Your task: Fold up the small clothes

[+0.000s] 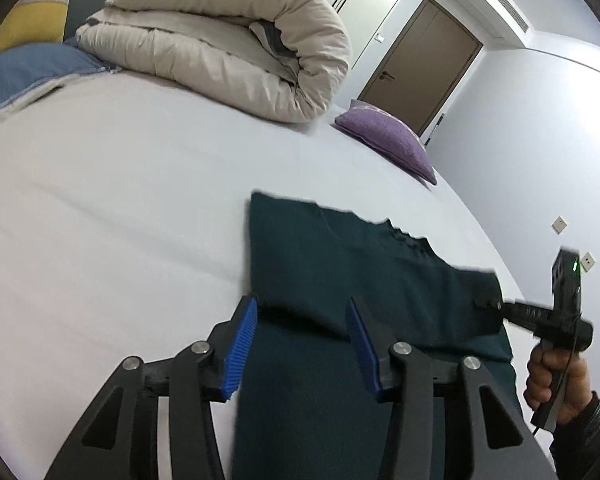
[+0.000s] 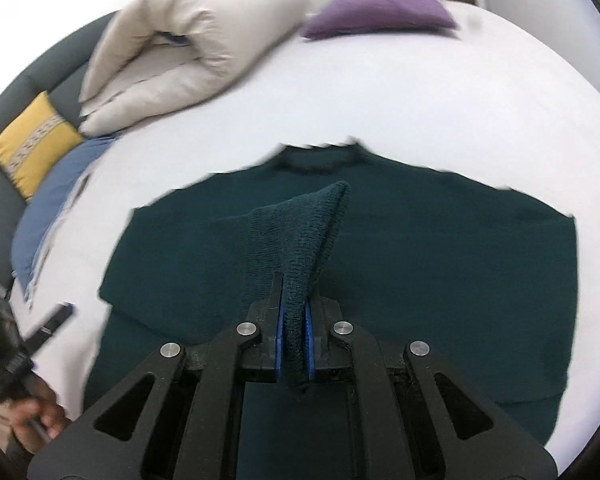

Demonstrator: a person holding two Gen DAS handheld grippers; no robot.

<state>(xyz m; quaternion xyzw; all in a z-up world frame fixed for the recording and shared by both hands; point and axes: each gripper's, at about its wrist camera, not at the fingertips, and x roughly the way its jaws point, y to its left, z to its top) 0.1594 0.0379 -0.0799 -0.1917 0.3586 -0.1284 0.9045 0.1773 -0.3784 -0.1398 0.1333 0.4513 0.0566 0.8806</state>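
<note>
Dark green knitted sweater [image 2: 420, 264] spread flat on the white bed [image 2: 380, 92], neckline at the far edge. Right gripper [image 2: 294, 344] clamped tight on a pinched-up fold of the knit, blue pads pressed against the fabric, a peak of it standing up beyond the fingers [image 2: 277, 300]. From the left wrist view, right gripper [image 1: 488, 304] at the sweater's [image 1: 320, 264] right edge, held by a hand [image 1: 556, 380] in a dark sleeve. Left gripper [image 1: 304, 344] partly open above the near-left part of the garment, 2 blue pads apart, nothing clasped between them. Rolled beige duvet [image 1: 228, 40] at the far side of the bed, purple cushion [image 1: 388, 136] near the far right edge, blue pillow [image 2: 48, 208] and yellow cushion [image 2: 32, 144] at the left.
</note>
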